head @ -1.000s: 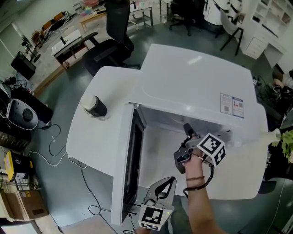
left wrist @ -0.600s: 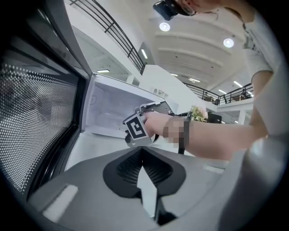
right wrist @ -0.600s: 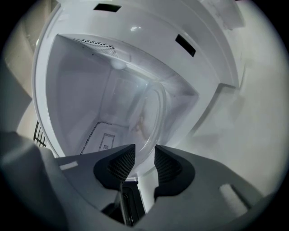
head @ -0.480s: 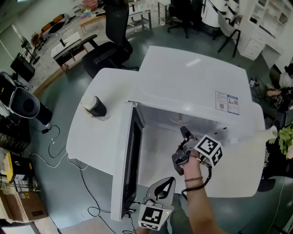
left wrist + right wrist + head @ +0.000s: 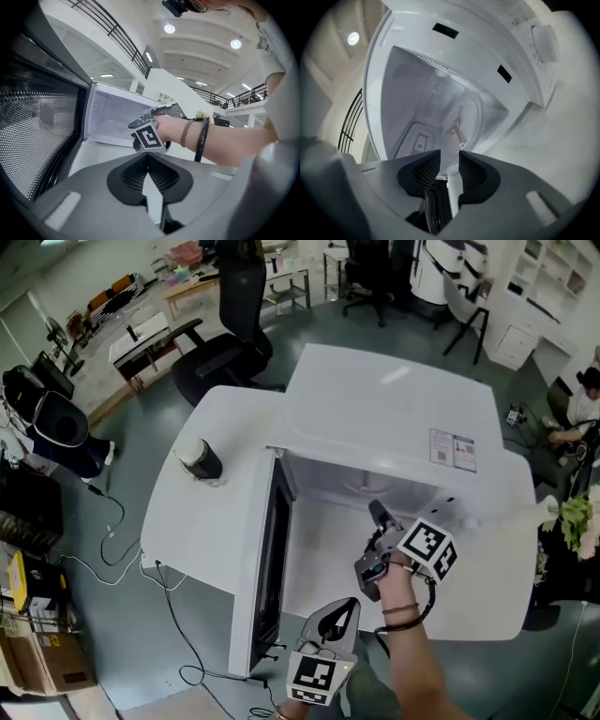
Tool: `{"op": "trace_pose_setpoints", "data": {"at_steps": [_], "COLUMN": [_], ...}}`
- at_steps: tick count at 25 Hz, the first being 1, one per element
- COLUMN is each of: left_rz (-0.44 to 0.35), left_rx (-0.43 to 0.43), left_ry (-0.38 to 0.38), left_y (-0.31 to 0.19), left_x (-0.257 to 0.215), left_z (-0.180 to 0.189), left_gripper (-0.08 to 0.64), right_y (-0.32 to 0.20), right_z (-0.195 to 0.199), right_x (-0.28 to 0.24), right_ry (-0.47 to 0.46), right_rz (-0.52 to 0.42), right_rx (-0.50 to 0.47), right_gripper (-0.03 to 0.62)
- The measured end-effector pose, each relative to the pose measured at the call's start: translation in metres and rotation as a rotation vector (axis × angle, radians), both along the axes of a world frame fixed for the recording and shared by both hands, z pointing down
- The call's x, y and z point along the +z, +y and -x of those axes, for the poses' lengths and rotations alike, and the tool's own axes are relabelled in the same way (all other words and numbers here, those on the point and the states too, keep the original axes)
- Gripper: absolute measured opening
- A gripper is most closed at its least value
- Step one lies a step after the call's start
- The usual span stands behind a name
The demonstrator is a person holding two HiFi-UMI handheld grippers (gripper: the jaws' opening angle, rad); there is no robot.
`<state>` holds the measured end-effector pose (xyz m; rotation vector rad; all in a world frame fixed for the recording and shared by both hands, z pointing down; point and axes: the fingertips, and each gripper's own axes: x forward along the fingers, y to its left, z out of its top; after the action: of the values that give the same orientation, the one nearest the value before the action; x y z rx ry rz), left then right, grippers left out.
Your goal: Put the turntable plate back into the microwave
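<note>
The white microwave (image 5: pixel 384 409) stands on a white table with its door (image 5: pixel 270 559) swung open to the left. In the right gripper view a clear glass turntable plate (image 5: pixel 480 115) seems to lie on the cavity floor, and a tan three-armed hub (image 5: pixel 457 129) shows through it. My right gripper (image 5: pixel 375 512) (image 5: pixel 450 159) points into the cavity mouth, its jaws slightly apart with nothing between them. My left gripper (image 5: pixel 336 620) (image 5: pixel 149 161) hangs lower, in front of the microwave, shut and empty. It looks towards the right hand's marker cube (image 5: pixel 149 137).
A dark cup with a pale lid (image 5: pixel 199 458) stands on the table left of the microwave. The open door blocks the left side of the cavity. A black office chair (image 5: pixel 225 343) is behind the table, and a plant (image 5: pixel 577 521) at the right edge.
My right gripper has risen slightly and rolled a little in front of the cavity. The left gripper has kept still.
</note>
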<state>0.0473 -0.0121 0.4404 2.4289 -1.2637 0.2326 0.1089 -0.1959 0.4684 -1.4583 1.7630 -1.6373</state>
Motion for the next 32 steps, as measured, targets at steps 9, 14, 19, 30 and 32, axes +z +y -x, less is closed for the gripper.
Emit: {"op": "trace_pose_setpoints", "data": {"at_steps": [9,14,19,30,32], "left_rz": [-0.007,-0.005,-0.022,-0.107,-0.121], "left_rx": [-0.064,-0.093,-0.14,-0.206,-0.213], "left_ry": [-0.022,-0.031,-0.014,-0.002,0.0], "left_y": [-0.009,-0.015,-0.029,-0.06,-0.066], "left_x": [-0.021,-0.037,-0.056,-0.12,-0.13], "left_z": [0.006,0.008,0.018,0.032,0.034], "left_gripper": [-0.002,-0.002,-0.002,-0.002,-0.002], "right_y": [0.032,0.054,0.074,0.106,0.108], "right_z": [-0.003,-0.004,0.002,-0.02,-0.026], "right_x": [-0.027,-0.053,-0.085,-0.161,-0.168], "right_ry": [0.166,0.291,0.394,0.656,0.68], "right_rz": [-0.049,-0.11,-0.231,-0.468,-0.481], "right_rx": [-0.125,-0.217,-0.316,-0.314,-0.299], "right_gripper": [0.115,0.115,0.114,0.04,0.029]}}
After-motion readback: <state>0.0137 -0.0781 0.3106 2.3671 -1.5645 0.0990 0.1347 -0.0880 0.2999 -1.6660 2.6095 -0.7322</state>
